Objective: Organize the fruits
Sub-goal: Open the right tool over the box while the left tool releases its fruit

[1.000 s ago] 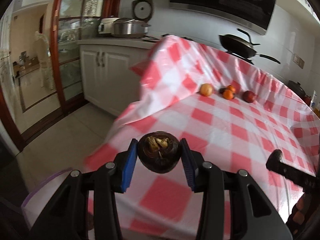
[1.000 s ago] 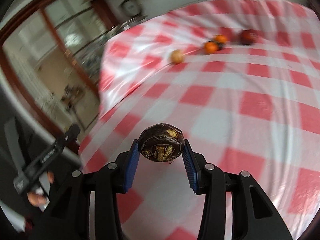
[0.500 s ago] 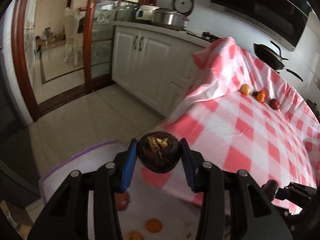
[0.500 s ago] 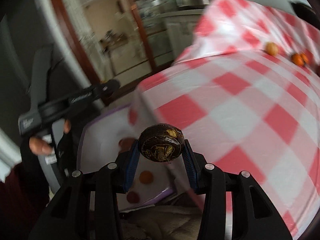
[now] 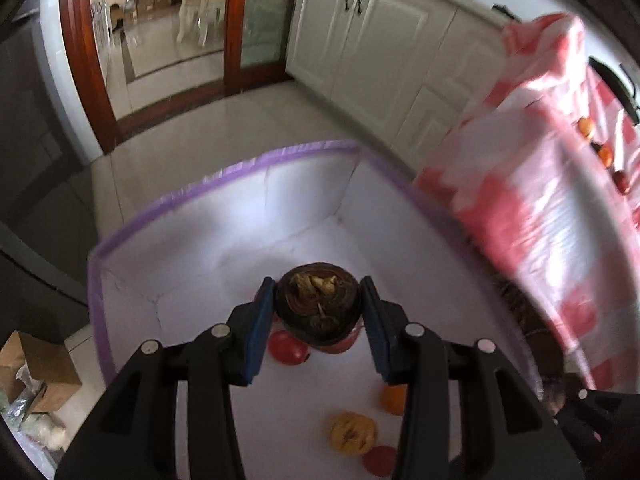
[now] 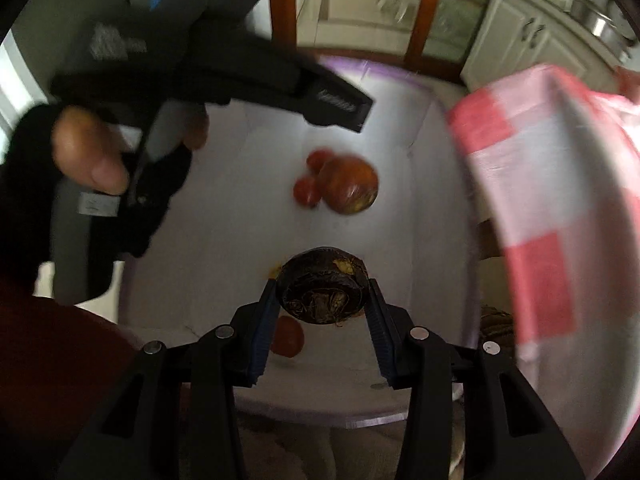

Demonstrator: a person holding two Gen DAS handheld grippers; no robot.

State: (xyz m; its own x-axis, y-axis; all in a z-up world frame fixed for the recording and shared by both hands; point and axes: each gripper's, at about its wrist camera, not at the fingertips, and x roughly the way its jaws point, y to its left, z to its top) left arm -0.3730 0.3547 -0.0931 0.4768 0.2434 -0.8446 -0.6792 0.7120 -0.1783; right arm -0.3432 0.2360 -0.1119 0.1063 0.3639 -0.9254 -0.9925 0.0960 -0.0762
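Left gripper (image 5: 318,312) clamping a dark brown round fruit (image 5: 316,306) between blue pads, hovering over the white bin (image 5: 224,216) with the purple rim. Right gripper (image 6: 322,300) likewise clenching a 2nd dark fruit (image 6: 322,290) above the same bin. Hiding part of a red fruit (image 5: 287,347) and another reddish one behind the left load. Lying lower on the bin floor: a yellow-orange fruit (image 5: 353,433), an orange one (image 5: 394,399) cut off by a finger, a red one (image 5: 380,460) partly hidden. Showing in the right view a large reddish fruit (image 6: 350,185) touching 2 small red ones (image 6: 307,192). Blurring heavily: the hand (image 6: 92,152) gripping the left tool. Hanging beside the bin, a red-checked cloth (image 5: 540,208). Sitting far off on it, 3 small fruits (image 5: 605,155), too small to identify.
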